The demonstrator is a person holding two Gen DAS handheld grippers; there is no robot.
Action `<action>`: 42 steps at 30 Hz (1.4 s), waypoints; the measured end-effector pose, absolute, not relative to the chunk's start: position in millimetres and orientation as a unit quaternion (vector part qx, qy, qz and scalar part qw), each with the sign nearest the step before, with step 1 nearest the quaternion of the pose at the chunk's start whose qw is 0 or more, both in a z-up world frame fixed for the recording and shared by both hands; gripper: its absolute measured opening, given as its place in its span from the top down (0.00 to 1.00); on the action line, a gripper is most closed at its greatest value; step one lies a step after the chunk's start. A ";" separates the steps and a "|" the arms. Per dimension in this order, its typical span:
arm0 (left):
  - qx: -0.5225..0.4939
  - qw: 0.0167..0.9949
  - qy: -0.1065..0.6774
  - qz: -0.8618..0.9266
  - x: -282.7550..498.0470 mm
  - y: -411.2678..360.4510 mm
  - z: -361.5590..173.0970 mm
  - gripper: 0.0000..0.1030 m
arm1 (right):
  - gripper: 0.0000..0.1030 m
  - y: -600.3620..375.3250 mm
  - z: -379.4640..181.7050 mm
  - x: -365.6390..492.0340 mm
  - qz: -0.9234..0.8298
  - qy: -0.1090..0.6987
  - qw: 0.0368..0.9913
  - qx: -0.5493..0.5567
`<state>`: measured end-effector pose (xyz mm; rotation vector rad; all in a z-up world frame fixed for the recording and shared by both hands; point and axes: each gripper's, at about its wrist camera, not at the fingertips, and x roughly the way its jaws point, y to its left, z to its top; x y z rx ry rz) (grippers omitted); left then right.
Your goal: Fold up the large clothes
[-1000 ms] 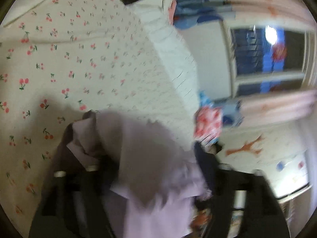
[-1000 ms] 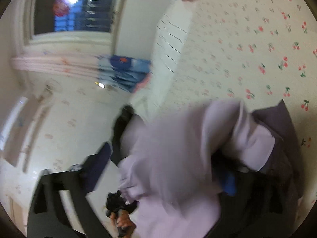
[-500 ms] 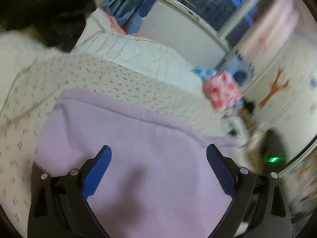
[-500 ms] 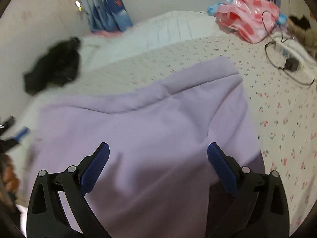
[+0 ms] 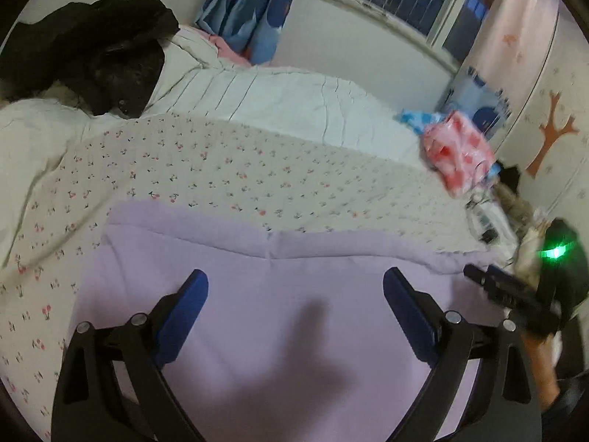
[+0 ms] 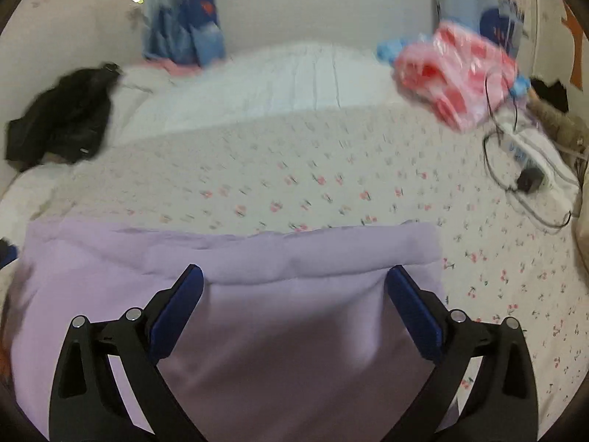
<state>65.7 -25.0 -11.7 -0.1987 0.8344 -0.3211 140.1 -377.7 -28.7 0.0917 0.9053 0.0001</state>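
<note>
A large lilac garment [image 5: 279,294] lies spread flat on the cherry-print bed sheet [image 5: 228,169], its far edge doubled over in a fold. It also shows in the right wrist view [image 6: 257,294]. My left gripper [image 5: 294,287] is open and empty, hovering over the garment's middle. My right gripper [image 6: 294,283] is open and empty over the garment's right part, near its folded far edge. The right gripper also shows at the right edge of the left wrist view [image 5: 515,294], with a green light.
A black garment [image 5: 92,51] lies at the far left of the bed. A pink plastic bag [image 6: 460,70] sits at the far right, with a white power strip and black cable [image 6: 530,169] near it. A white quilt [image 5: 276,99], wall and window are beyond.
A second ago both grippers held bunched lilac cloth. They let go, and the garment now lies flat on the bed with both grippers open above it.
</note>
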 end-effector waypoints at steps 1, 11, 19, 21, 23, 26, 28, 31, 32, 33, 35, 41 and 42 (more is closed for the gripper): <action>-0.095 0.893 0.413 -0.149 72.9 -26.3 -20.7 0.11 | 0.06 -378.2 -42.8 151.5 -0.009 0.459 0.888 0.035; -0.064 0.881 0.455 -0.117 82.7 -33.7 -54.6 0.11 | 0.06 -393.1 -59.5 174.5 0.005 0.518 0.852 0.079; -0.003 0.915 0.385 -0.122 -18.4 -13.3 -15.0 0.10 | 0.06 -376.6 -8.0 29.2 0.047 0.446 0.894 0.013; -0.001 0.905 0.410 -0.115 -17.3 -9.5 -40.4 0.10 | 0.06 -384.4 -49.5 21.5 0.044 0.463 0.885 0.016; -0.019 0.906 0.407 -0.117 -19.9 -2.4 -60.2 0.10 | 0.06 -388.2 -59.9 10.3 0.048 0.431 0.901 0.030; 0.008 0.910 0.401 -0.106 -31.1 -7.2 -50.2 0.10 | 0.06 -383.3 -46.3 13.1 0.035 0.459 0.888 0.008; 0.012 0.910 0.399 -0.110 -43.0 -2.6 -44.2 0.10 | 0.06 -381.8 -25.9 0.9 0.033 0.461 0.887 0.029; 0.029 0.915 0.387 -0.108 -60.9 6.2 -43.8 0.10 | 0.06 -374.6 -2.8 -41.0 0.042 0.411 0.910 0.042; 0.031 0.915 0.388 -0.108 -64.8 8.1 -46.5 0.10 | 0.06 -370.6 -15.3 -47.6 0.039 0.427 0.903 0.033; 0.031 0.915 0.387 -0.107 -68.7 9.9 -49.0 0.10 | 0.06 -366.4 -35.7 -47.1 0.040 0.451 0.891 0.016; 0.036 0.917 0.383 -0.109 -79.3 12.8 -49.1 0.10 | 0.06 -363.9 -49.9 -54.6 0.049 0.416 0.908 -0.001; 0.047 0.914 0.386 -0.117 -103.1 22.1 -44.3 0.10 | 0.06 -350.7 -9.6 -62.4 0.062 0.439 0.895 0.043; 0.049 0.914 0.386 -0.118 -107.0 23.6 -44.3 0.10 | 0.06 -341.2 -1.3 -70.3 0.077 0.427 0.900 0.035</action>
